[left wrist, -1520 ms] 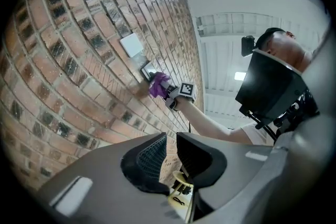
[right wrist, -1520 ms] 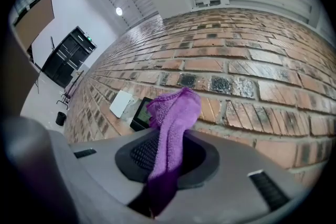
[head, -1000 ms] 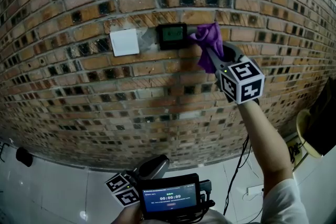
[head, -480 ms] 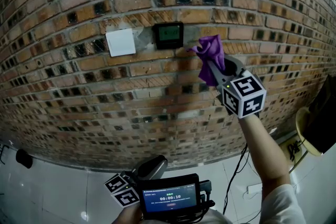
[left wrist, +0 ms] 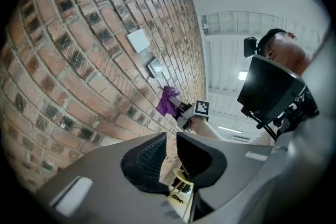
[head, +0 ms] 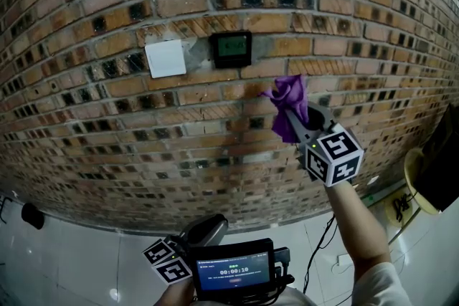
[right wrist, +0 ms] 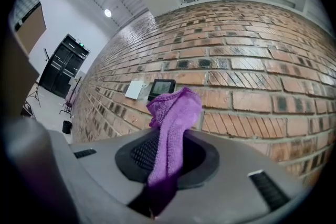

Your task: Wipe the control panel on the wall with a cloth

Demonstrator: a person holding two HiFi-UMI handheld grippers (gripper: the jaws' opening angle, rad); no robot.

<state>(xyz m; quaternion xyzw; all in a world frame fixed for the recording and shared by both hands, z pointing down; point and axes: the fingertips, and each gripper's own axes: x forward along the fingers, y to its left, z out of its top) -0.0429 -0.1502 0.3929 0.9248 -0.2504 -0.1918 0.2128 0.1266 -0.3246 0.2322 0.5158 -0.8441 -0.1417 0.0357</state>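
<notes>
**Cloth clamped, hanging clear of the panel**

Head view: the right gripper (head: 297, 122) holds the purple cloth (head: 287, 100) low and right of the control panel (head: 231, 48), apart from it. A good wipe likely needs the tuft pressed flat on the screen.

Left gripper view: the left gripper (left wrist: 170, 147) has its jaws narrowly parted and empty.

Right gripper view: the jaws are clenched on the cloth, with the panel beyond its tip.

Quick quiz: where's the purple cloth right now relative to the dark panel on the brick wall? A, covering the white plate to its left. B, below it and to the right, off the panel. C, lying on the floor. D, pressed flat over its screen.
B: in the head view the purple cloth, clamped in the right gripper, sits lower right of the dark panel, whose screen shows uncovered.
</notes>
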